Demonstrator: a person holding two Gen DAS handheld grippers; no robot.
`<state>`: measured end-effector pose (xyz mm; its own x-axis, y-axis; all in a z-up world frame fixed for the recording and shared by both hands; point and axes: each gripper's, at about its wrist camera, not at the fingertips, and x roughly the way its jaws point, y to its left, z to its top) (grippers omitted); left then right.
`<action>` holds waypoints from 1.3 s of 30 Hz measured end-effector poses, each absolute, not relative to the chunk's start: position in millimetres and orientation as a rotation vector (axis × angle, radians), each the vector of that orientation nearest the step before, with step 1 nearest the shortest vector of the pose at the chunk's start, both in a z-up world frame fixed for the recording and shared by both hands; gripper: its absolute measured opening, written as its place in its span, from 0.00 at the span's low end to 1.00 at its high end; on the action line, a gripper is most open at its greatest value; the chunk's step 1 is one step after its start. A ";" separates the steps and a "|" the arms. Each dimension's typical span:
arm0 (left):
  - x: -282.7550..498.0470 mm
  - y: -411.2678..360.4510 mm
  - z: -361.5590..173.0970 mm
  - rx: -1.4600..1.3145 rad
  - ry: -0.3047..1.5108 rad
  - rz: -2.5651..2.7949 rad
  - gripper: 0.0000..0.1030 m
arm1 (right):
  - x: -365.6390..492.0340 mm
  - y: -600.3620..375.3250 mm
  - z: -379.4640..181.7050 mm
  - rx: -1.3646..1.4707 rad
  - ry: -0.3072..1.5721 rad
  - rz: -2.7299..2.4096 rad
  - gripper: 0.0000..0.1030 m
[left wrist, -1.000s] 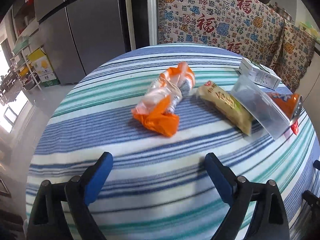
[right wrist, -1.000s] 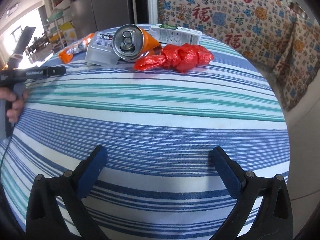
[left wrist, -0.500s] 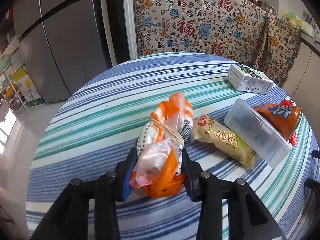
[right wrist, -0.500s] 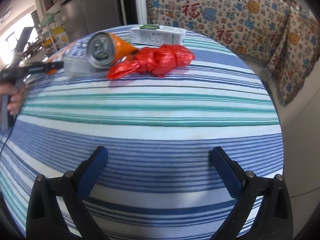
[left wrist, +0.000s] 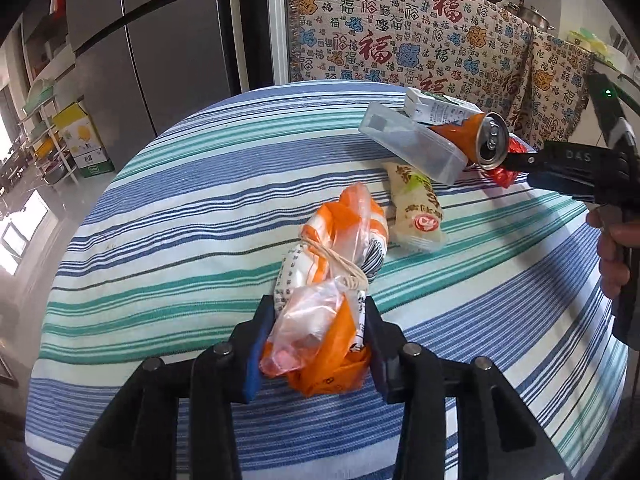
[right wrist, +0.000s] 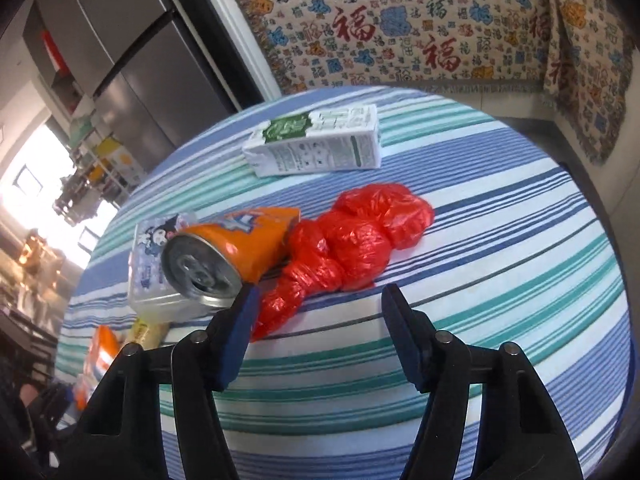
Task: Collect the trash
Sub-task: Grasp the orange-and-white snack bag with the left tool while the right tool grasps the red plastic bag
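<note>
Item: two tools on the trash, one bundle secured, one pending.

We record, nearest first: the left tool (left wrist: 314,350), wide open a second ago, is now clamped on the near end of the orange-and-clear bag bundle (left wrist: 332,276) at lower centre of the left view, so we judge the first piece of trash ready to lift. The right tool (right wrist: 316,316) has come up to the red plastic bag (right wrist: 352,248), and its jaws are closing with the bag's twisted tail just inside the left one, not yet pinched. Behind, on the striped counter (left wrist: 168,216): a snack packet (left wrist: 416,204) with a red round logo, writing unreadable; a clear lidded box (left wrist: 412,142); an orange drink can (right wrist: 236,246); a white-and-green carton (right wrist: 320,142), print too small to read. At top, the hanging cloth (right wrist: 400,28) repeats the character 福; the far tool's body reads "DAS".
</note>
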<state>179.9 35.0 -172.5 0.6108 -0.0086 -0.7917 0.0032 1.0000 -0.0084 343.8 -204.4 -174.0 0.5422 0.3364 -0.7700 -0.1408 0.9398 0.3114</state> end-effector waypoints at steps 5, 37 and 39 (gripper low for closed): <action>174.6 35.8 -172.7 -0.011 0.918 -0.016 0.43 | 331.3 -208.2 -175.9 0.141 0.972 0.307 0.06; 183.3 32.4 -161.1 -0.053 1.029 -0.199 0.65 | 263.2 -189.3 -169.1 -0.122 0.883 0.451 0.57; 182.3 36.0 -160.4 -0.058 1.022 -0.183 0.65 | 259.0 -178.5 -171.1 -0.164 0.891 0.525 0.47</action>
